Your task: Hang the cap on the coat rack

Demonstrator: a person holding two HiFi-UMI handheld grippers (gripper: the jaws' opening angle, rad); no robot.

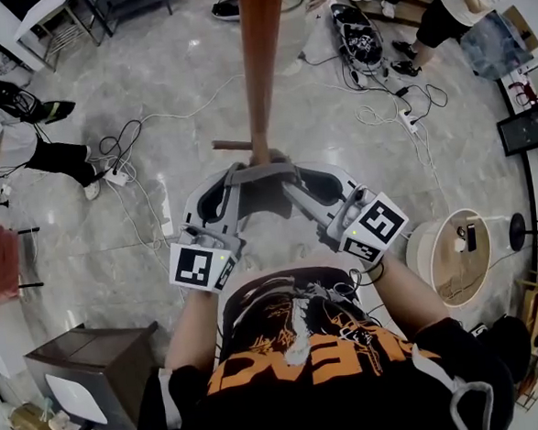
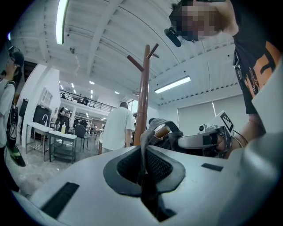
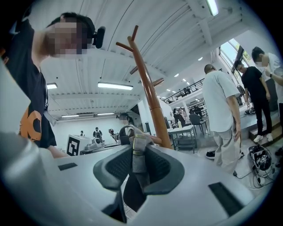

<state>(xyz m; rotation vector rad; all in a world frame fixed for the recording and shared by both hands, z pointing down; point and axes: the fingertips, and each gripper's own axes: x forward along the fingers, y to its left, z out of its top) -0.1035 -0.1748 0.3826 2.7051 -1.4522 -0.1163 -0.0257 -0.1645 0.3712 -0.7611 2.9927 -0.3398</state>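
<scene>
Lab hall: floor cables point(image 1: 117, 142), worktables point(image 2: 63, 136)

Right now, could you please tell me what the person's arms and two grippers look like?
The left gripper and right gripper are light grey shells with dark mesh-textured pads at the jaws. The left cube and right cube are white with black square markers. The person wears a black T-shirt with orange print, short-sleeved.

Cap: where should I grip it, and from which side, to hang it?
By its thin band, from the side away from the coat rack. The left gripper pinches a fabric edge, the right gripper the buckled strap. Both parts are flat and thin enough to pinch, and the cap stretched between them probably offers an opening for a peg.
</scene>
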